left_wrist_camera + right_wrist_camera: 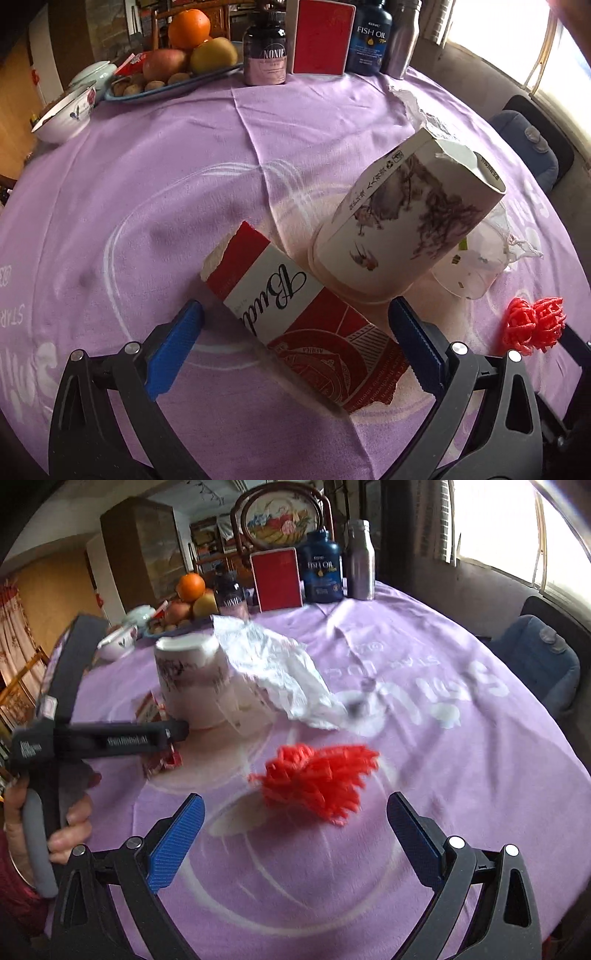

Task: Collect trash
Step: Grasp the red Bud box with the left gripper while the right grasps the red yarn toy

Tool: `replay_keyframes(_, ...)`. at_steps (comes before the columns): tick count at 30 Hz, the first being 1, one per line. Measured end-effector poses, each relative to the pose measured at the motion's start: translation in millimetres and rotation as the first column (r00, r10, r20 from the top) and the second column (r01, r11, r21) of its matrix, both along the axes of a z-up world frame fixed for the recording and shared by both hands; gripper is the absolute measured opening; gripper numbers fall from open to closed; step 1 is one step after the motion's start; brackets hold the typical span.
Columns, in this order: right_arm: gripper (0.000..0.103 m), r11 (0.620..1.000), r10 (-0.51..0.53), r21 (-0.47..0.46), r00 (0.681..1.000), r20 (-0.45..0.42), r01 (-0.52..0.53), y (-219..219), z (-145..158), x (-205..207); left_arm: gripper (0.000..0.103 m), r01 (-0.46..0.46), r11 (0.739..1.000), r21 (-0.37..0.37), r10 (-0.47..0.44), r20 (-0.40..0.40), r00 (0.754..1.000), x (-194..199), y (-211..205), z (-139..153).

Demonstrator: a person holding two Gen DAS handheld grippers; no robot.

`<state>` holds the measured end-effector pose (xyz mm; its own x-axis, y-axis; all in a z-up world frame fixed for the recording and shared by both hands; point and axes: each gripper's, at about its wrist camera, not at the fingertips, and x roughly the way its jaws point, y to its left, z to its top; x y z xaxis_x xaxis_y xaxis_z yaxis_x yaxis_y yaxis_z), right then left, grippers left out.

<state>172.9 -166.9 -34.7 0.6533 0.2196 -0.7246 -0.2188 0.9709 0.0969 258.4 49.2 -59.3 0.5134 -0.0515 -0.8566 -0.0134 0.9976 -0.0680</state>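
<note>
Centrally, on the purple tablecloth (129,177), I see the trash gathered in one cluster. A torn red-and-white carton piece (295,317) lies flat, and my left gripper (295,325) hangs over it with its blue pads spread wide on either side, gripping nothing. Just beyond the carton piece stands a white paper box with an ink painting (402,221), tilted, its torn top leaning away from me; it touches the far end of the carton piece. A clear plastic cup (469,269) lies on its side against the box's right flank. A crumpled white wrapper (280,672) lies beside the box on the side toward the table's far edge.

From the right wrist camera, a red foam net (317,779) sits nearest, blurred, in front of my right gripper (295,812), whose jaws are likewise fully parted and empty; whether the net rests on the cloth I cannot tell. A hand (70,819) holds the left tool's grey handle at the left of that view.

Along the table's far edge stand a fruit tray (166,88), two dark supplement bottles (369,37), a red case (321,37), a steel flask (402,37) and a patterned bowl (66,110) at the far left.
</note>
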Motion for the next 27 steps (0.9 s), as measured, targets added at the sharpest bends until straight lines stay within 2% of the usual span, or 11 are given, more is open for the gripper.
replay_keyframes(5,0.097,0.999,-0.003,-0.040,1.000,0.002,0.004,7.9,-4.0,14.4,0.097,-0.006,0.999,0.049,0.005,0.010,1.000,-1.9,-5.6,-2.6)
replay_keyframes(6,0.097,0.999,0.005,-0.048,1.000,-0.021,-0.006,9.9,-6.6,17.3,0.097,-0.004,0.998,0.069,0.003,0.009,1.000,-2.0,-7.6,-3.6)
replay_keyframes(8,0.097,0.999,0.030,-0.032,0.999,-0.030,-0.031,10.1,-7.6,17.4,0.098,-0.002,0.996,0.094,0.001,0.011,1.000,-2.3,-9.6,-4.8)
replay_keyframes(13,0.097,0.999,0.052,0.023,0.981,-0.185,-0.049,7.7,-27.6,33.0,0.098,0.003,0.996,0.089,-0.004,0.005,1.000,0.1,-5.8,-4.3)
replay_keyframes(18,0.098,0.998,0.054,0.026,0.981,-0.187,-0.050,8.9,-29.1,32.5,0.098,-0.035,0.995,0.090,0.037,-0.018,0.999,-0.3,11.1,-4.1)
replay_keyframes(20,0.099,0.998,0.058,0.016,0.980,-0.191,-0.056,10.8,-30.5,32.3,0.098,-0.023,0.995,0.093,0.025,-0.021,0.999,-1.4,17.6,-4.3)
replay_keyframes(27,0.099,0.994,0.058,-0.084,0.977,-0.203,-0.076,23.7,-34.0,33.0,0.098,0.009,0.996,0.094,-0.010,0.013,1.000,-27.3,48.9,-4.7)
